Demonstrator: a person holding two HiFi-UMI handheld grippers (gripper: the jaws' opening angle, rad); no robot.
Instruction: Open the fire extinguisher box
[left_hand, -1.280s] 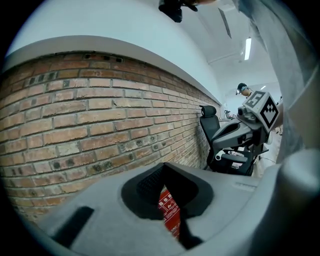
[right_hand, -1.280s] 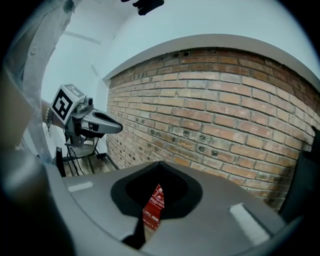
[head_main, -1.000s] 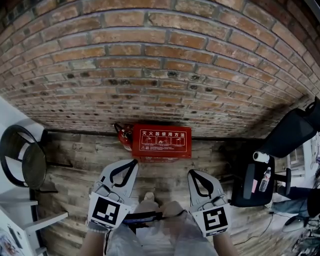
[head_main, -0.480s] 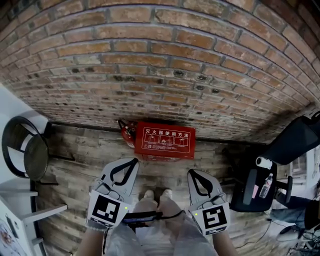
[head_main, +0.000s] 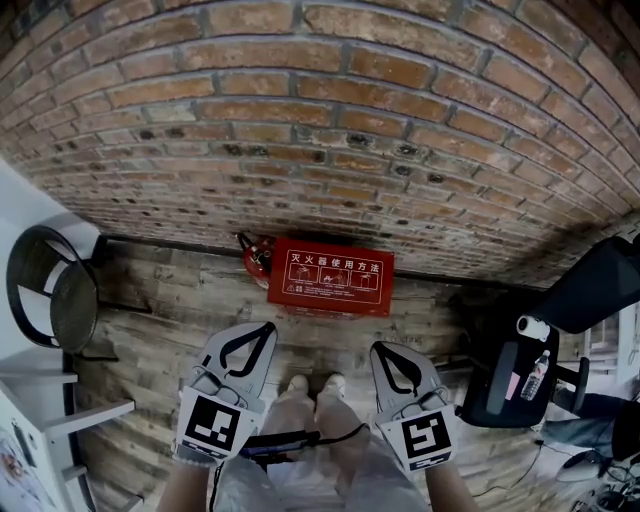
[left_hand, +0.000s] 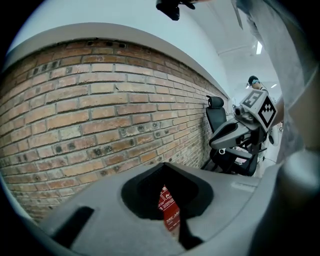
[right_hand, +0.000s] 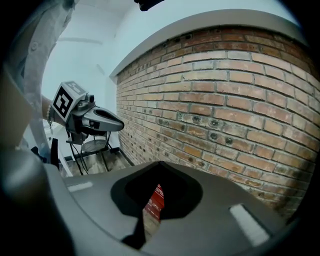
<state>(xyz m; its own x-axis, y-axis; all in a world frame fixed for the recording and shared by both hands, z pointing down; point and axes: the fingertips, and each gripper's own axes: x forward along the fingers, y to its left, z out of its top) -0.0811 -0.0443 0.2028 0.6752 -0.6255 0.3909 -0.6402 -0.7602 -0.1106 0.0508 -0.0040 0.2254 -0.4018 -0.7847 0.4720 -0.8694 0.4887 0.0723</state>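
Two grippers, both clenched on nothing: the left gripper (head_main: 262, 328) and the right gripper (head_main: 378, 348) each have their jaws closed tip to tip, with no object between them. Both are held low in front of the person, just above the shoes (head_main: 312, 384), and point forward and slightly downward.

The fire extinguisher box (head_main: 330, 277) lies straight ahead of both grippers and below them, on the wooden floor (head_main: 180, 300). It is near the jaw tips but not touching them. Each gripper view shows a red strip of the box through the gap behind the closed tips, so both grippers are aimed at it.

The long axis of the box runs left to right, across the line the grippers point along and parallel to the brick wall (head_main: 320, 120) directly behind it. The printed face is turned up toward the head view. The box sits roughly midway between the two grippers, and neither is plainly nearer — the left tips may be slightly closer. The latch or hinge side cannot be made out at this size.

A red fire extinguisher (head_main: 253, 258) stands just beyond the left end of the box, against the wall.

Change since one second ago: a second shoe is now visible beside the first, and the floor gap between the jaw tips and the box looks slightly wider — the jaws remain closed.
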